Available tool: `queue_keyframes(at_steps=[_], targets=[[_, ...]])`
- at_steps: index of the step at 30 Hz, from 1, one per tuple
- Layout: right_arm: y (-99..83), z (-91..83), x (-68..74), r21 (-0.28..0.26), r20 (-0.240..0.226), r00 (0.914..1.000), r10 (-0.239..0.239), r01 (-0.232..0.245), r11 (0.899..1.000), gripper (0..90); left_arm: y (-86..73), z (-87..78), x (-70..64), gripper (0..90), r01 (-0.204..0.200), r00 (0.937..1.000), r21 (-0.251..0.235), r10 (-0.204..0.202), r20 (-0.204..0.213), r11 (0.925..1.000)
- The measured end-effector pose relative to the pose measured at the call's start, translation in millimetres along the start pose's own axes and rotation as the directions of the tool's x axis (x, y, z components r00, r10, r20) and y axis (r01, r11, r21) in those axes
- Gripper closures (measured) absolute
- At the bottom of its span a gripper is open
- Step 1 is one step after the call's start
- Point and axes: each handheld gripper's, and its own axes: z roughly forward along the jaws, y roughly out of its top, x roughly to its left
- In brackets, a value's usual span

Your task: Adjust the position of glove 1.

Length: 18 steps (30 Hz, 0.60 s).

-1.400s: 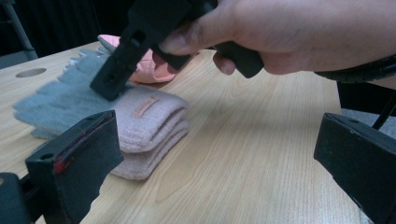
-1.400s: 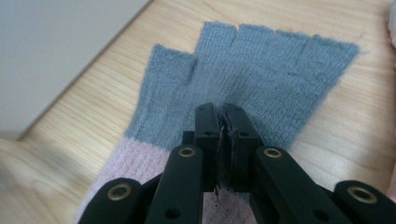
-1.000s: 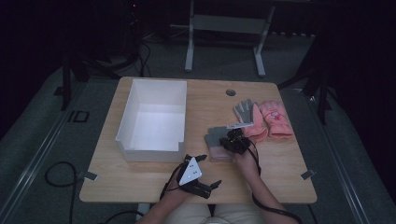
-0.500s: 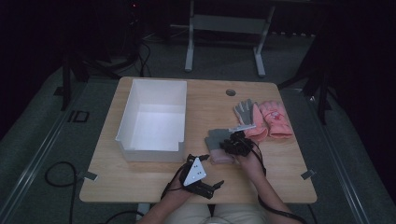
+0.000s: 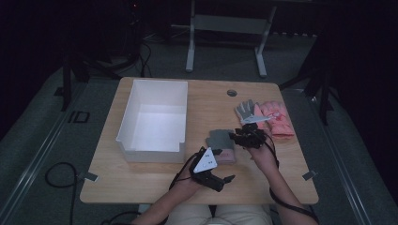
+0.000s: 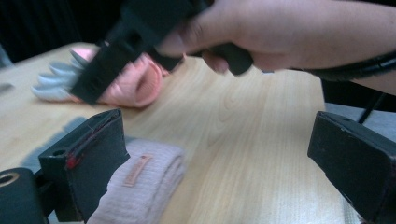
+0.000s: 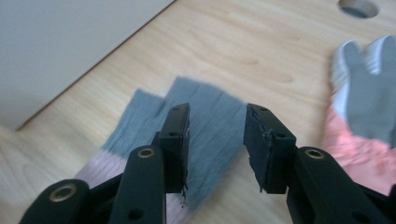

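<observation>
Over the light wooden table (image 5: 155,183), the right gripper (image 7: 217,135) hangs with jaws parted above a grey-and-pink knitted glove (image 7: 210,121) lying beside the white plastic bin (image 5: 152,122). Nearer the person, the left gripper (image 6: 219,158) is spread wide, holding nothing.

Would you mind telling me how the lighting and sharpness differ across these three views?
High view: dim, surroundings nearly black, the white plastic bin the brightest thing. Left gripper view: the hand gripping the other gripper is motion-blurred, the folded pink knit glove cuff soft. Right gripper view: evenly lit, black fingers fairly sharp, the grey-and-pink glove at right blurred.
</observation>
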Motion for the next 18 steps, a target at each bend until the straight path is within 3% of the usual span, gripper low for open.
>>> queue_keyframes(at_steps=[1, 5, 6, 8, 10, 13, 18], targets=[[2.4, 1.2, -5.0, -0.005, -0.001, 0.9999, 0.013, -0.013, 1.0, 60.6, 2.2, 8.3, 7.5, 10.0, -0.065, 0.9973, 0.096, 0.068, -0.026, 0.9933], [3.0, 8.4, -10.5, 0.008, -0.009, 0.9992, 0.039, -0.039, 0.999, 60.2, 1.2, 16.6, 16.1, 12.4, -0.057, 0.998, 0.133, 0.06, -0.019, 0.9895], [2.9, 10.7, -11.3, 0.014, -0.009, 0.9991, 0.041, -0.041, 0.999, 59.9, 0.5, 21.1, 17.4, 13.0, -0.092, 0.9948, 0.163, 0.098, -0.028, 0.9823], [3.9, 19.8, -13.8, 0.032, -0.012, 0.9988, 0.047, -0.047, 0.998, 58.6, -0.1, 26.1, 18.1, 14.0, -0.112, 0.993, 0.19, 0.117, -0.016, 0.9753], [5.4, 25.7, -15.7, 0.042, -0.016, 0.9979, 0.062, -0.061, 0.997, 54.9, -1.5, 32.1, 17.6, 15.4, -0.151, 0.9873, 0.217, 0.158, -0.016, 0.9645], [8.4, 38.8, -18.7, 0.071, -0.035, 0.995, 0.093, -0.091, 0.993, 47.5, -3.0, 40.0, 21.5, 22.3, -0.157, 0.987, 0.252, 0.16, 0.008, 0.9549], [8.7, 57.7, -22.3, 0.12, -0.014, 0.9917, 0.127, -0.125, 0.985, 40.2, -8.8, 50.6, 21.4, 28.3, -0.219, 0.9716, 0.313, 0.236, -0.017, 0.9242]])
